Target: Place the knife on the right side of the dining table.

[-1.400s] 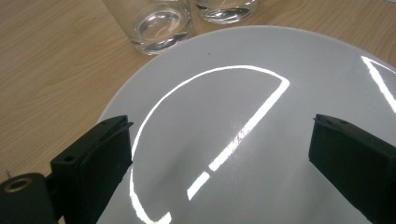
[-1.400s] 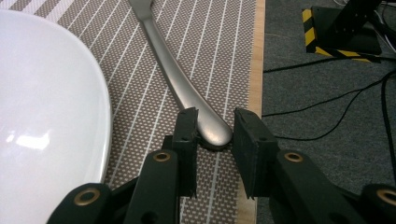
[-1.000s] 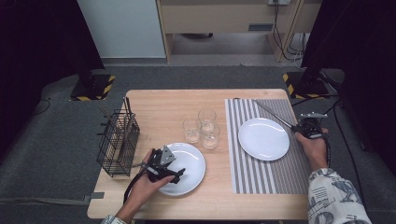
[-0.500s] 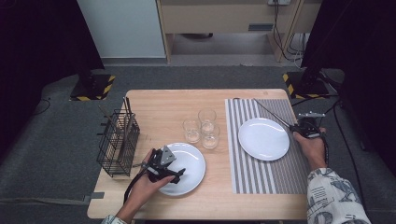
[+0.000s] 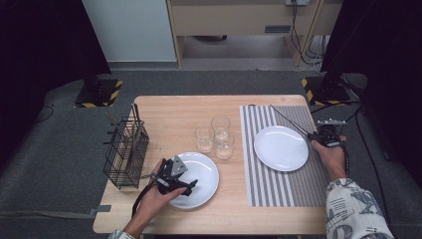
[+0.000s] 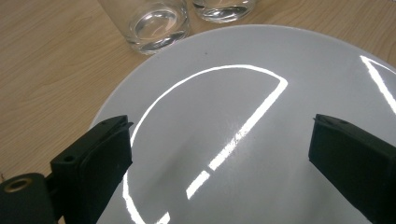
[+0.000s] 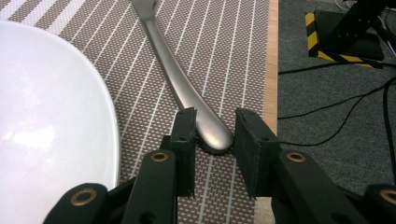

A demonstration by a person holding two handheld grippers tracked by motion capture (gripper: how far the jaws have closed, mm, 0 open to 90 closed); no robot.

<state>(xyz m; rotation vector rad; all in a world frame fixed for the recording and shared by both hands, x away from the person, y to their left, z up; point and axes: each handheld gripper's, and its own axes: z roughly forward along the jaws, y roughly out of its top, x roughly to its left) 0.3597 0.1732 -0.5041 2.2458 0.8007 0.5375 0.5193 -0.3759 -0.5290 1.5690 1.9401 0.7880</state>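
**Right jaws around a utensil handle, left jaws wide over a plate**

Since the earlier frames nothing had visibly shifted; both hands kept their places. Under the left gripper (image 5: 191,184) lay the near plate (image 6: 261,116), its jaws spread wide apart above it, gripping nothing. Left of the right gripper (image 7: 214,133) sat the far plate (image 7: 46,107) on the striped placemat (image 7: 224,42). Between those narrowly parted jaws lay the butt of the metal utensil handle (image 7: 187,88), nearer the left pad, gap on the right. Best, I judged, to centre first, then close squarely so it would not skid.
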